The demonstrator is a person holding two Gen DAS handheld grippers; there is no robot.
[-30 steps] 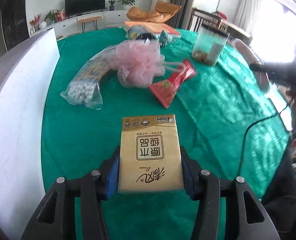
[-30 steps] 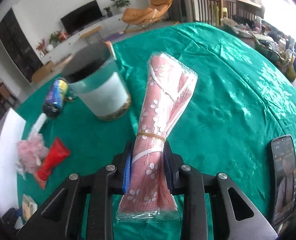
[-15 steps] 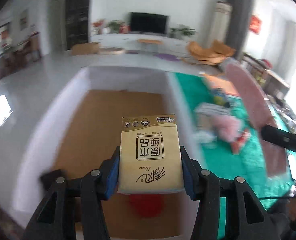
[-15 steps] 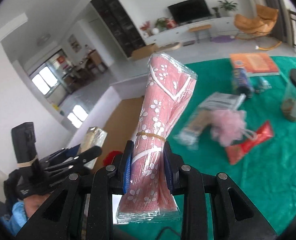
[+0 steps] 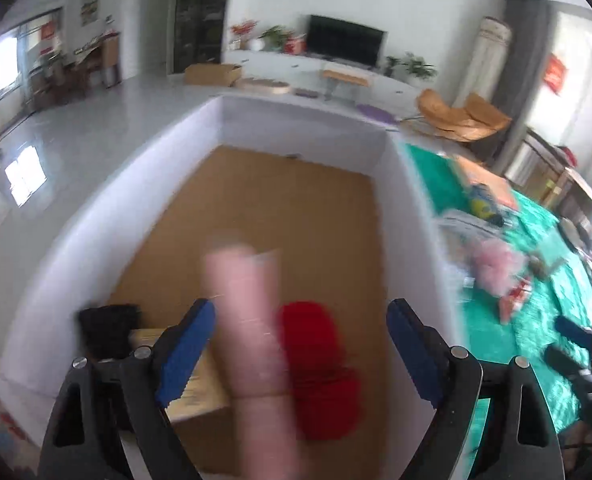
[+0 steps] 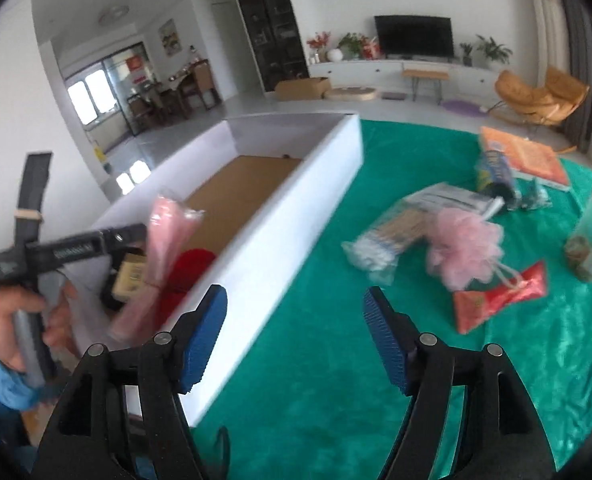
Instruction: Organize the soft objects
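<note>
Pink rolled cloth (image 5: 251, 344), blurred and free over the white box (image 5: 412, 216), drops beside the tissue pack (image 5: 199, 384); both my grippers, left (image 5: 300, 336) and right (image 6: 296, 320), are opening empty, so I'd pull back clear.

Across the room I see a dark television (image 6: 414, 36) on a white cabinet (image 6: 400, 70), potted plants (image 6: 492, 50) alongside, an orange lounge chair (image 6: 540, 94) nearby.
</note>
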